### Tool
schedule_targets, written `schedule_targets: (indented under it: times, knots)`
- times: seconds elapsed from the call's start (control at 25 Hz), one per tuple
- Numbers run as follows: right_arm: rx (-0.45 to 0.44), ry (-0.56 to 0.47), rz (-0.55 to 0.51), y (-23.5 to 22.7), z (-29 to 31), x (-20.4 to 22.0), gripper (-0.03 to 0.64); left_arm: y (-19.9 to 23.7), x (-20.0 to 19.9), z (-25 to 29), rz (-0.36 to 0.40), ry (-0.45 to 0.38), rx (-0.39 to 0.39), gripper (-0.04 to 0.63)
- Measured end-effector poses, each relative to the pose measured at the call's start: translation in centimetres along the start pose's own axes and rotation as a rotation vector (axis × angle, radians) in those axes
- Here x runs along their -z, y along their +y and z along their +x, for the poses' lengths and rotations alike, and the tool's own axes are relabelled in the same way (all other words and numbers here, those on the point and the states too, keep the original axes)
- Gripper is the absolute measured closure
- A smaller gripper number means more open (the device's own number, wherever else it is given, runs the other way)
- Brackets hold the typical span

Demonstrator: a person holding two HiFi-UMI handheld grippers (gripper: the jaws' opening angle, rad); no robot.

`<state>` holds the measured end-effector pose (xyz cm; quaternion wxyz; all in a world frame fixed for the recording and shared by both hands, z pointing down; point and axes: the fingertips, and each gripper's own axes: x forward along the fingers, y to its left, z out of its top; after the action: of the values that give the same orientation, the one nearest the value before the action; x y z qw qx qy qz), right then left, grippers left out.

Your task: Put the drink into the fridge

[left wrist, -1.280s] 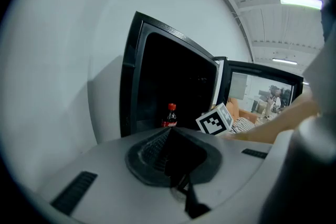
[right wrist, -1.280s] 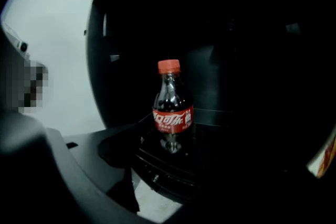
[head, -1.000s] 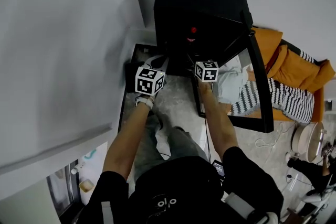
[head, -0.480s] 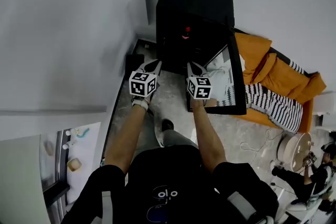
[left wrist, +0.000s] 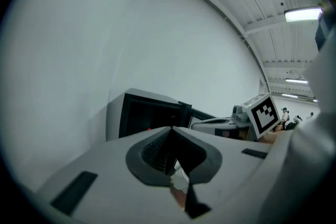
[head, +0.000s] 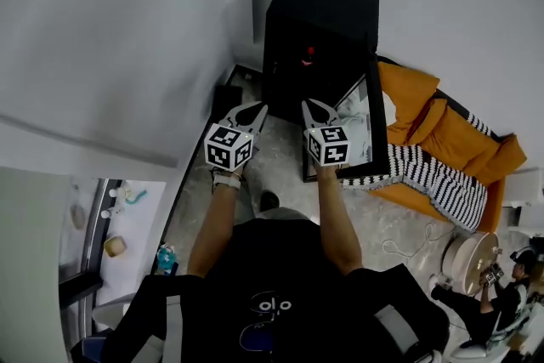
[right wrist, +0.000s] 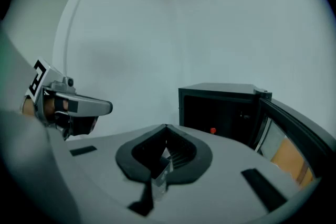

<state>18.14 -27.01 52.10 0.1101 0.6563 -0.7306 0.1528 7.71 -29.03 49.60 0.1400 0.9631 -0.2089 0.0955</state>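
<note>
Both grippers were pulled back and lifted away from the fridge [head: 327, 4] since the earlier frames, where they had been reaching down at its open front; the fridge was now seen further off. The left gripper [head: 255, 109] was closed, tips met, nothing between them. The right gripper [head: 313, 106] had just been closing its jaws and was closed too, with nothing between them. Both were held side by side, apart, in front of the fridge, touching nothing. Its door [head: 371, 127] was left swung open to the right.

Of the drink [head: 308, 52] only a small red spot was made out inside the dark compartment, judged to be its cap or top. The body was lost in the dark, so bottle or can could not be told. It was judged already placed, well apart from both grippers.

Handling was judged as light, fairly stiff, smooth-sided and so likely slippery, and easily tipped if nudged at the top. If regrasped, it should be taken round the mid-body, not by the red top. Closing the door was judged to be what remained.
</note>
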Motion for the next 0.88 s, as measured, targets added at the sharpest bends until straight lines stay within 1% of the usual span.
schedule_targets:
  times: [0.16, 0.44, 0.64, 0.88]
  knots:
    - [-0.050, -0.040, -0.001, 1.9, -1.2, -1.8, 0.607, -0.4, -1.2, -2.3, 0.027, -0.018, -0.042, 0.589]
    - [-0.156, -0.054, -0.011, 5.1, -1.2, -2.7, 0.608, -0.8, -1.7, -5.0, 0.090, -0.010, -0.098, 0.589]
    - [-0.236, -0.065, -0.044, 7.8, -0.7, -3.3, 0.609, -0.2, -1.8, -6.0, 0.084, -0.011, -0.103, 0.589]
    - [-0.313, -0.084, -0.079, 10.5, -0.2, -4.5, 0.608, 0.9, -3.0, -6.7, 0.122, -0.035, -0.133, 0.589]
